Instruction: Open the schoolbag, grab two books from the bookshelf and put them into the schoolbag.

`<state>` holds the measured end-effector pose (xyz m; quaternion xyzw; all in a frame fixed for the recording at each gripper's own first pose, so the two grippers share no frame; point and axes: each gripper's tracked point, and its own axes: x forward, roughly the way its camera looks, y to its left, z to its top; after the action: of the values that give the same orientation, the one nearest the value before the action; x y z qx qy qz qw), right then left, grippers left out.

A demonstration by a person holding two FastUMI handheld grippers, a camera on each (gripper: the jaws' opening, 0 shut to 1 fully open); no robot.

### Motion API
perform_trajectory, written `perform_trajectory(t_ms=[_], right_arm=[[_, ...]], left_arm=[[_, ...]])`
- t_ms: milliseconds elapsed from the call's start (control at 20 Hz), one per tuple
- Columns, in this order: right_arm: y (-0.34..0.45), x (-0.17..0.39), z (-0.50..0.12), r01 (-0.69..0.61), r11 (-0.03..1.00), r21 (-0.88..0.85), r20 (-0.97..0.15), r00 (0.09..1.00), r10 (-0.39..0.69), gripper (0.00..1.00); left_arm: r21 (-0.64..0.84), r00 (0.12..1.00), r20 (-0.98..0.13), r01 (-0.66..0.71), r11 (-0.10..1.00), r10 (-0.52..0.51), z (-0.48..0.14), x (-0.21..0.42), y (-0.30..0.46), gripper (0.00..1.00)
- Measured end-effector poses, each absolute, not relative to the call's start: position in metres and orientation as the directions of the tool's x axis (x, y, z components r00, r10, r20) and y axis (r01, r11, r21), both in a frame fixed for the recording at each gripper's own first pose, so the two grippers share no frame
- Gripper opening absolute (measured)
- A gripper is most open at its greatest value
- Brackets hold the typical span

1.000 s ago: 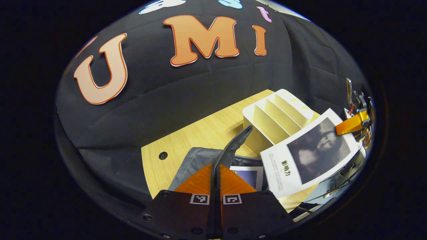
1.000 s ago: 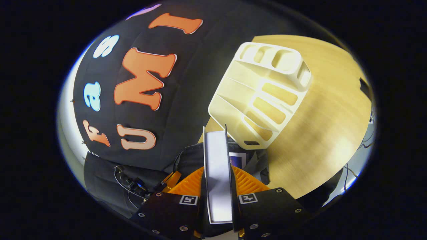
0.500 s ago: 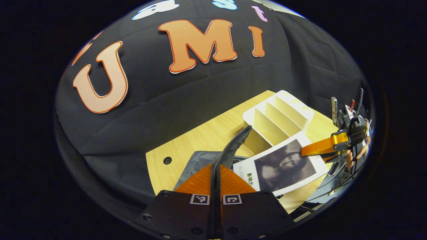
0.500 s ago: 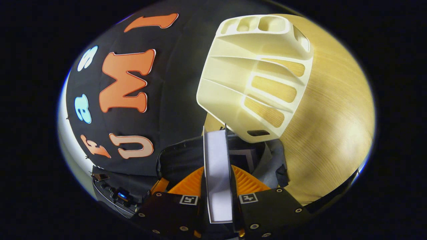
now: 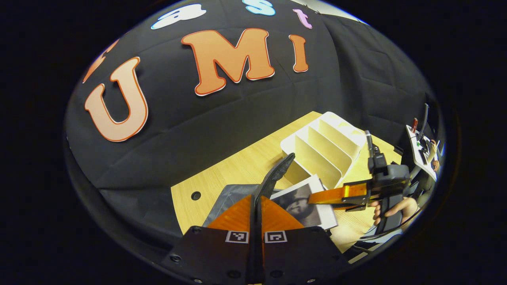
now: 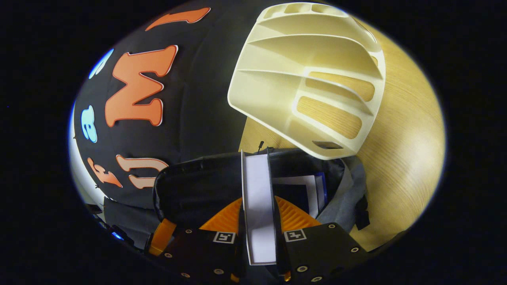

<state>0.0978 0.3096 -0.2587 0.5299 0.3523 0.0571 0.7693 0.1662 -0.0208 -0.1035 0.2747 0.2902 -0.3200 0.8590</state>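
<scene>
Right gripper view: our right gripper point(image 6: 259, 221) has its jaws closed on a book point(image 6: 258, 206), one finger pressing each cover. The book sits edge-on to this camera, with its white page edge facing us. Its long side runs straight away from the jaws, pointing toward the open mouth of the schoolbag point(image 6: 198, 186). The far end of the book is at the mouth, just above another book point(image 6: 301, 190) that already lies inside (so this looks like the second one).

In the left gripper view, our left gripper point(image 5: 255, 219) has its jaws shut tight on a dark strap or flap point(image 5: 277, 174) of the bag, and that strap stands up. From this side the held book shows its picture cover, tilted down toward the bag.

The cream bookshelf point(image 6: 309, 75) stands on the wooden worktop point(image 6: 400, 158) right behind the bag, and its slots look empty.

What could go wrong? We think the book's corner may catch on the bag's rim or on the book already inside, and then it could slide out onto the worktop. If the left jaws let the strap slip, the mouth may sag shut. The shelf is very close, so a push too far could bump it
</scene>
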Motion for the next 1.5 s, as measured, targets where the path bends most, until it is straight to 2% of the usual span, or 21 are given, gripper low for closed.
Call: perform_trajectory(t_ms=[200, 500, 550, 600, 650, 700, 750, 800, 850, 900, 950, 1000, 1300, 1500], right_arm=[[0.336, 0.114, -0.267, 0.264, 0.495, 0.828, -0.495, 0.76, 0.422, 0.3], [0.355, 0.126, -0.282, 0.304, 0.506, 0.807, -0.531, 0.748, 0.398, 0.3], [0.362, 0.124, -0.286, 0.309, 0.517, 0.798, -0.548, 0.73, 0.41, 0.33], [0.365, 0.12, -0.293, 0.319, 0.54, 0.779, -0.573, 0.712, 0.406, 0.44], [0.358, 0.116, -0.3, 0.339, 0.579, 0.742, -0.611, 0.697, 0.375, 0.38], [0.357, 0.113, -0.313, 0.354, 0.621, 0.699, -0.649, 0.679, 0.343, 0.55], [0.349, 0.107, -0.309, 0.351, 0.639, 0.685, -0.66, 0.669, 0.341, 0.5], [0.35, 0.104, -0.306, 0.345, 0.636, 0.69, -0.659, 0.662, 0.356, 0.56], [0.349, 0.099, -0.3, 0.346, 0.632, 0.694, -0.66, 0.658, 0.364, 0.73], [0.346, 0.094, -0.296, 0.35, 0.635, 0.689, -0.664, 0.655, 0.36, 0.8], [0.344, 0.091, -0.294, 0.349, 0.644, 0.681, -0.67, 0.652, 0.355, 0.94], [0.339, 0.087, -0.293, 0.345, 0.655, 0.672, -0.676, 0.647, 0.353, 0.98], [0.267, 0.066, -0.291, 0.391, 0.68, 0.62, -0.698, 0.67, 0.251, 0.98], [0.224, 0.05, -0.292, 0.42, 0.68, 0.601, -0.714, 0.665, 0.22, 0.98]], left_arm=[[0.279, 0.623, -0.671, 0.715, 0.64, -0.402, -0.099, 0.163, -0.019, 0.0], [0.26, 0.619, -0.668, 0.715, 0.649, -0.414, -0.097, 0.166, -0.018, 0.01], [0.257, 0.615, -0.671, 0.718, 0.647, -0.415, -0.097, 0.164, -0.016, 0.01], [0.256, 0.613, -0.673, 0.717, 0.648, -0.413, -0.099, 0.164, -0.015, 0.01], [0.256, 0.614, -0.674, 0.716, 0.649, -0.411, -0.1, 0.165, -0.014, 0.0], [0.256, 0.615, -0.675, 0.714, 0.652, -0.408, -0.101, 0.165, -0.011, 0.01], [0.255, 0.616, -0.675, 0.712, 0.654, -0.406, -0.102, 0.165, -0.01, 0.01], [0.251, 0.613, -0.677, 0.712, 0.656, -0.407, -0.105, 0.164, -0.008, 0.01], [0.249, 0.612, -0.678, 0.712, 0.657, -0.407, -0.106, 0.163, -0.007, 0.01], [0.247, 0.611, -0.679, 0.712, 0.658, -0.406, -0.108, 0.161, -0.006, 0.01], [0.242, 0.608, -0.682, 0.713, 0.658, -0.408, -0.109, 0.16, -0.006, 0.01], [0.241, 0.608, -0.681, 0.713, 0.658, -0.409, -0.11, 0.156, -0.004, 0.01], [0.209, 0.588, -0.699, 0.712, 0.67, -0.407, -0.134, 0.135, -0.007, 0.01], [0.152, 0.557, -0.7, 0.727, 0.67, -0.447, -0.142, 0.109, -0.021, 0.09]])
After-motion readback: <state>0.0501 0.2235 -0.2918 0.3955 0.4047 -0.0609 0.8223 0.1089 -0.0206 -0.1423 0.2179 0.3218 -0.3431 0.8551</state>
